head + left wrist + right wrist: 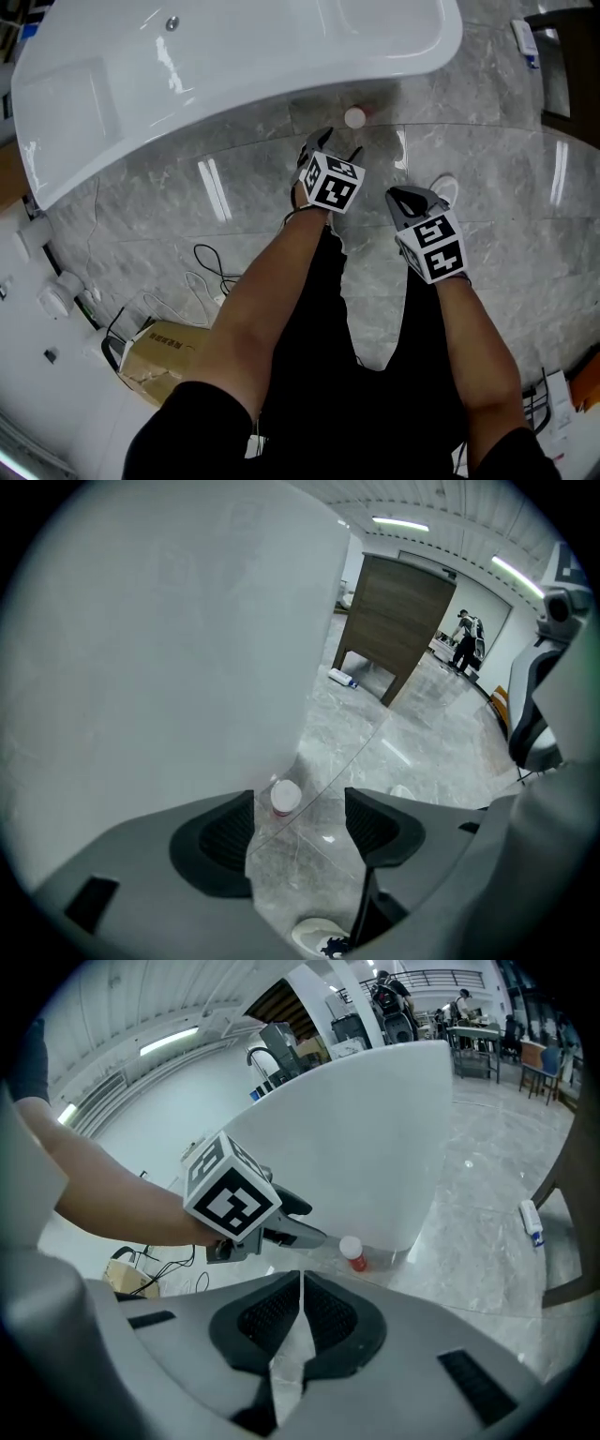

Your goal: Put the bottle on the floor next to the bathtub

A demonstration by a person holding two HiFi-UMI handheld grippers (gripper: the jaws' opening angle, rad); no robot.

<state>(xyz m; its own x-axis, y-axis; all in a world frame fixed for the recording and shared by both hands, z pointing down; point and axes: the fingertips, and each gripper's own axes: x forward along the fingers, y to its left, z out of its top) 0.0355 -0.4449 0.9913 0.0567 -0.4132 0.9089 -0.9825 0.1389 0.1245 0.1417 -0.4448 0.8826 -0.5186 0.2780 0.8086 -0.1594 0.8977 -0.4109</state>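
A small red bottle with a white cap [355, 117] stands upright on the marble floor beside the white bathtub [234, 66]. The left gripper view shows the bottle [284, 798] ahead of my left gripper [300, 829], beyond its jaws. That left gripper [328, 148] is open and holds nothing, a short way back from the bottle. My right gripper [409, 199] hangs to the right with its jaws together and nothing between them. From the right gripper view, the bottle [352, 1252] sits at the tub's foot, just past the left gripper [305, 1222].
Cables [211, 272] and a cardboard box [155, 356] lie on the floor at the lower left. A white shoe [445, 190] shows by the right gripper. A wooden cabinet [394, 621] stands beyond the tub, with a small bottle-like thing [532, 1222] lying near it.
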